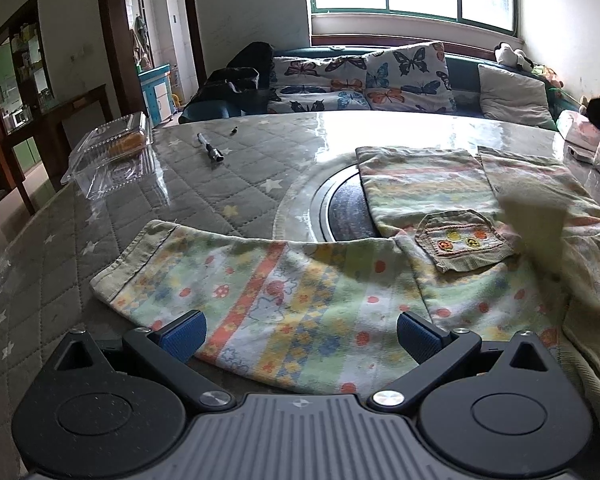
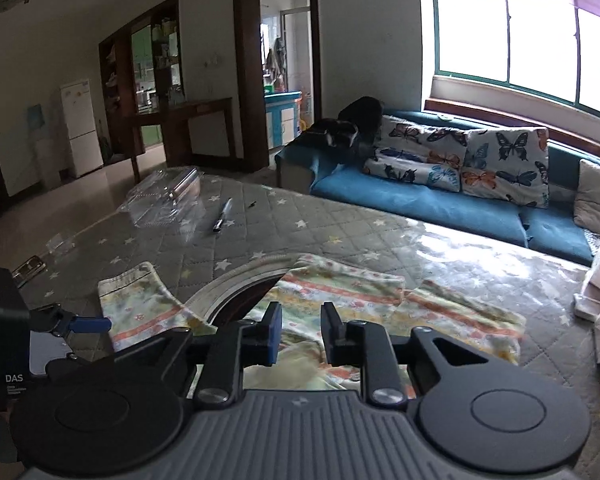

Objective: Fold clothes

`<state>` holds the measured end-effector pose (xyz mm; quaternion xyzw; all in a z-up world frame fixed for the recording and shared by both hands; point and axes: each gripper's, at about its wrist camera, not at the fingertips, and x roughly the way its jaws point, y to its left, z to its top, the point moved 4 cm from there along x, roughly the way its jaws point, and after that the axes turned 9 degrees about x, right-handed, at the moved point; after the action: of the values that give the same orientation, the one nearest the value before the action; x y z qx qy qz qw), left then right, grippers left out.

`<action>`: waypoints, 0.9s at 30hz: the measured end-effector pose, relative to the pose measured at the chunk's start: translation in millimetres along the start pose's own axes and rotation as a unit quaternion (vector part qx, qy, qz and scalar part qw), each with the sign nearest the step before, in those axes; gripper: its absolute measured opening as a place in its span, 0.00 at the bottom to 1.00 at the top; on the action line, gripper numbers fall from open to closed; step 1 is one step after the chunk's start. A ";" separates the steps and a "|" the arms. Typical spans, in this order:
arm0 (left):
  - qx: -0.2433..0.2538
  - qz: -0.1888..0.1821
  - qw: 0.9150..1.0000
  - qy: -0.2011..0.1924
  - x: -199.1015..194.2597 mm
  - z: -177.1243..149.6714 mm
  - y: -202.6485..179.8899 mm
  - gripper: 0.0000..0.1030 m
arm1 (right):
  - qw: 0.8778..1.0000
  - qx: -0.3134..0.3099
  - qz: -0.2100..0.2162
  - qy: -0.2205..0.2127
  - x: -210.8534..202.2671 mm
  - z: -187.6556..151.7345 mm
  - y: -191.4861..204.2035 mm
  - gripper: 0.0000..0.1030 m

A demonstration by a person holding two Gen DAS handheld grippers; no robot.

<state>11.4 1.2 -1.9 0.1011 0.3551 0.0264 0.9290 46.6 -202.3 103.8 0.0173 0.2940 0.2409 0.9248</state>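
- Child's printed garment (image 1: 300, 280) w/ a knitted patch pocket (image 1: 464, 242) is spread on the quilted star-print table cover (image 1: 140, 200), partly over the round inset plate (image 1: 340, 204) at table centre; sleeve cuff (image 1: 140, 260) lies to the left.
- Left gripper (image 1: 300, 334): jaws spread wide, blue pads (image 1: 184, 334) low over the near cloth, nothing held.
- Right gripper (image 2: 300, 334): jaws narrow, not quite touching; cloth seems lifted close below, but whether any is pinched cannot be told.
- Judged step: grasp for a fold. One layer should be pinched near the hem, lifted evenly, edges matched before release.
- Pen (image 1: 210, 148) and clear plastic clamshell box (image 1: 108, 152) lie well apart, no obstruction expected.
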 end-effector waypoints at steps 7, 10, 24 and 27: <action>0.016 -0.014 1.000 -0.009 -0.9 11.7 -16.6 1.00 | 0.999 0.006 -0.046 0.011 -6.4 -5.4 -38.3 0.21; 0.027 -0.022 0.999 -0.013 -1.0 17.7 -26.4 1.00 | 0.996 0.006 -0.081 0.036 -6.5 -20.3 -65.3 0.21; 0.064 -0.062 0.996 -0.023 6.0 45.9 -79.4 1.00 | 0.985 0.066 -0.122 0.099 21.0 -76.9 -131.3 0.20; 0.068 -0.066 0.995 -0.020 10.4 47.4 -86.1 1.00 | 0.984 0.075 -0.125 0.099 31.0 -77.9 -136.8 0.19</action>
<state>48.7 -89.7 8.0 0.1412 0.3435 -0.0609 0.9265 85.2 -317.5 -1.0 0.0255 0.4007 0.1013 0.9102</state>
